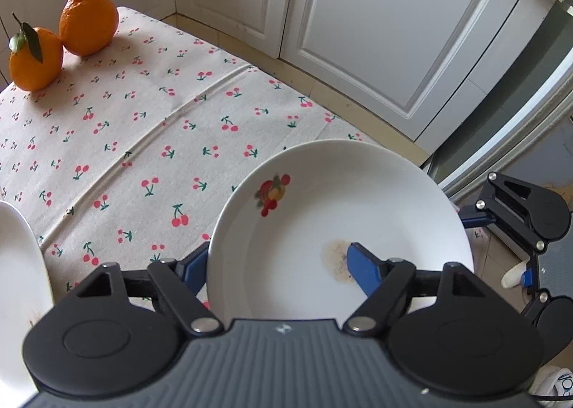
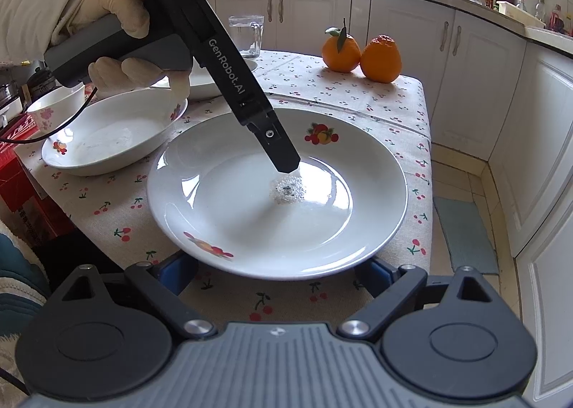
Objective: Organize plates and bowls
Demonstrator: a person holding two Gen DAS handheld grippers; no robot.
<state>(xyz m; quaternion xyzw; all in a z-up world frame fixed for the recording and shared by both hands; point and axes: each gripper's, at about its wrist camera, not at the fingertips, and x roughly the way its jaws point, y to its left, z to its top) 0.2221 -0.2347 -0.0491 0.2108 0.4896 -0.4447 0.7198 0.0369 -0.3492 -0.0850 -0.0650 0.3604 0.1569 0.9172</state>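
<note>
A white plate with fruit prints [image 1: 340,214] [image 2: 250,200] is held tilted over the cherry tablecloth [image 1: 143,143] at the table's near right corner. My left gripper [image 1: 283,268] straddles its rim, one blue finger [image 1: 361,265] inside by a brown stain, the other under the rim. In the right wrist view the left gripper [image 2: 283,157] reaches down into the plate. My right gripper [image 2: 275,275] sits wide open under the plate's near rim, its blue fingers [image 2: 376,275] on either side. A white deep bowl [image 2: 114,132] lies to the left, and it also shows in the left wrist view [image 1: 18,279].
Two oranges [image 2: 361,50] [image 1: 61,35] stand at the far table corner. A glass mug [image 2: 247,35], another plate [image 2: 200,82] and a small floral bowl [image 2: 53,103] sit at the back left. White cabinets [image 1: 376,32] and a floor mat [image 2: 465,229] lie beyond the table edge.
</note>
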